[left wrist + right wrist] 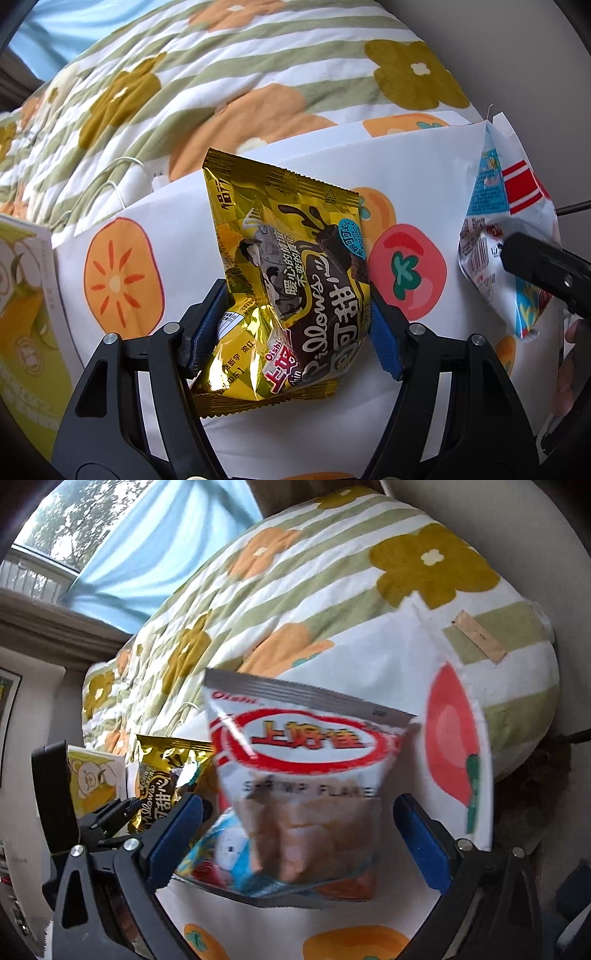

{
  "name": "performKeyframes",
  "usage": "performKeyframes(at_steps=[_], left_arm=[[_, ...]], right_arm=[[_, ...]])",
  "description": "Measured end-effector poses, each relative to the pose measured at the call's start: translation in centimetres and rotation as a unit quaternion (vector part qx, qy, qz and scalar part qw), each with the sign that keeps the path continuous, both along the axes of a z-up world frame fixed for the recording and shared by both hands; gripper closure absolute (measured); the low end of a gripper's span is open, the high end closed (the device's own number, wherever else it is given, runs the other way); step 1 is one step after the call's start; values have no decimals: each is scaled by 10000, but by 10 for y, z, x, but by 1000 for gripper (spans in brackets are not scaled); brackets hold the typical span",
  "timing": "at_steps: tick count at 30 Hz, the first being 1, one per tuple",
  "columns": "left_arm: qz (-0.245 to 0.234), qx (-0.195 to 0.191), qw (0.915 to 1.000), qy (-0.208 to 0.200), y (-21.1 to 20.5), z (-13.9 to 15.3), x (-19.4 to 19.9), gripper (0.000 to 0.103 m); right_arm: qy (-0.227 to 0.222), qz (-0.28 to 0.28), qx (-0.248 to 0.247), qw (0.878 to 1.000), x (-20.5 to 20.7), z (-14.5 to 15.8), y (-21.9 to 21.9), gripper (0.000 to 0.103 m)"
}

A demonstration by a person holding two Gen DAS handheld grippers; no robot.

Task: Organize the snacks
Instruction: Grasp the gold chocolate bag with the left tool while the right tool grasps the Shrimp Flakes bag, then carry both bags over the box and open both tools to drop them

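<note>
My left gripper (295,325) is shut on a gold Oishi Pillows chocolate snack bag (284,273), held upright above a white fruit-print box (424,173). The gold bag also shows at the left of the right wrist view (162,782). My right gripper (299,830) has its blue pads on either side of a white and red Oishi shrimp flakes bag (303,775). The bag is blurred and hangs between the wide-set jaws; whether the pads touch it is unclear. The same bag shows at the right edge of the left wrist view (506,236), with a black finger against it.
A quilt with green stripes and orange and olive flowers (184,81) lies behind the box. A yellow-green carton (26,314) stands at the left. A white cable (110,184) lies on the quilt. A window with a blue curtain (147,546) is at the far left.
</note>
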State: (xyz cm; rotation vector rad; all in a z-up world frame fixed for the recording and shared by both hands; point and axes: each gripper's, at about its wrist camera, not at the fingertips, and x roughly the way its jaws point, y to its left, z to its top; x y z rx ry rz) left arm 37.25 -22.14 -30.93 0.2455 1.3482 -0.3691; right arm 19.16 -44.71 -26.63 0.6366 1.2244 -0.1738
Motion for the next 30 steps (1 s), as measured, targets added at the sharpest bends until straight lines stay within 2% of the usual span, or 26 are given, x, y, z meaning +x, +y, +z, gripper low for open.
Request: performKeyframes(at_steps=[4, 7, 8, 9, 12, 16, 19, 22, 30], left_arm=[[107, -37, 9999, 29, 5, 1, -5, 36], [176, -99, 9998, 17, 6, 3, -8, 36], [191, -116, 9997, 16, 7, 4, -10, 36], [206, -126, 9997, 4, 7, 5, -12, 36], [245, -152, 9996, -28, 9, 9, -17, 36], [333, -243, 9991, -92, 13, 23, -24, 36], [498, -390, 9979, -166, 21, 45, -29, 36], [651, -581, 9955, -374, 30, 81, -38, 36], [1096, -936, 9816, -1252, 84, 188, -61, 36]], right_arm=[[3, -69, -72, 10000, 1, -5, 0, 1], [41, 28, -69, 10000, 1, -8, 4, 16], [25, 63, -6, 10000, 0, -9, 7, 26], [5, 85, -1, 10000, -2, -10, 8, 31], [-70, 167, -126, 9998, -7, -4, 11, 40], [-177, 195, -162, 9995, -13, 8, 11, 43], [-300, 223, -106, 9992, -18, 23, 12, 43], [-467, 386, -127, 9981, -21, 48, 21, 43], [-1109, 1187, -457, 9857, -7, 126, 69, 44]])
